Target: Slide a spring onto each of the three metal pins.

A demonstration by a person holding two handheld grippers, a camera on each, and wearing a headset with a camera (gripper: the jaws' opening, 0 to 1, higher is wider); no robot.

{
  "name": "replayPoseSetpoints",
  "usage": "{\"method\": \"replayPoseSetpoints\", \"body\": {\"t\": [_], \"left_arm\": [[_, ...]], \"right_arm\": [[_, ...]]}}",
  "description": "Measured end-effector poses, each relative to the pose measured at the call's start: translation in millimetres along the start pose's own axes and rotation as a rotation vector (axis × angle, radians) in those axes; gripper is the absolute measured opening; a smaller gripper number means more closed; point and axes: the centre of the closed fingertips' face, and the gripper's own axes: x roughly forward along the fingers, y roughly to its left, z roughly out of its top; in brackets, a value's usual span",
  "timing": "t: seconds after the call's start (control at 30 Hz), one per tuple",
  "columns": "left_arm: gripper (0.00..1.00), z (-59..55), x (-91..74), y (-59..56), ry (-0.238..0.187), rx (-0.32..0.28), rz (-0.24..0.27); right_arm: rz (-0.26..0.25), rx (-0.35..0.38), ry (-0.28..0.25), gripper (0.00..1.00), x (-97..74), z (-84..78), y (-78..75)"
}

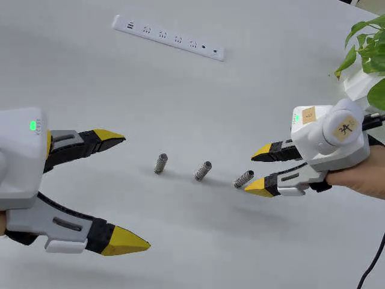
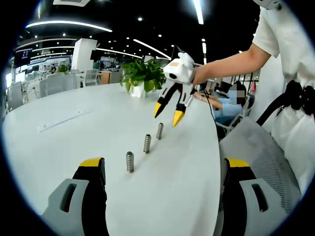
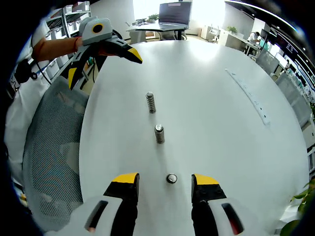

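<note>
Springs (image 1: 203,171) on table (image 1: 180,90), jaws spread wide

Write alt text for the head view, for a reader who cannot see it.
Three spring-covered pins stand in a row on a white table, the open right gripper at the rightmost one. The open left gripper hovers apart at left; a power strip lies beyond.
</note>
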Motion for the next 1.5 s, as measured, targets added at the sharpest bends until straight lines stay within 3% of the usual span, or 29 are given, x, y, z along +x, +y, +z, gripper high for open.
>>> {"method": "replayPoseSetpoints", "body": {"t": [0.27, 0.33, 0.4, 0.6, 0.87, 1.1, 1.33, 1.5], "left_arm": [[0.99, 4.0, -0.4, 2.1, 0.002, 0.022, 0.006], [0.99, 2.4, -0.7, 3.7, 0.015, 0.009, 0.012], [0.99, 2.0, -1.5, 4.5, 0.016, 0.017, 0.015], [0.99, 0.1, -3.5, 4.3, 0.03, 0.033, 0.021], [0.99, -7.2, -5.2, 3.8, 0.066, 0.038, 0.03], [0.99, -14.2, -8.0, 4.8, 0.094, 0.038, 0.044], [0.99, -18.7, -10.1, 6.8, 0.12, 0.042, 0.064], [0.99, -17.1, -9.4, 9.1, 0.122, 0.039, 0.075]], "right_arm": [[-0.042, 0.069, -0.1, 0.51, -26.2, -1.5, 16.3], [-0.048, 0.082, -0.121, 0.55, -27.0, -9.9, 10.2], [-0.059, 0.1, -0.143, 0.58, -31.8, -12.7, 14.0], [-0.082, 0.162, -0.251, 0.68, -44.6, -16.3, 26.0], [-0.128, 0.228, -0.381, 0.83, -54.3, -25.1, 39.0], [-0.144, 0.276, -0.477, 0.95, -52.5, -32.8, 47.9], [-0.154, 0.303, -0.528, 0.99, -50.2, -37.7, 49.6], [-0.171, 0.322, -0.529, 0.99, -50.1, -43.0, 46.8]]}}
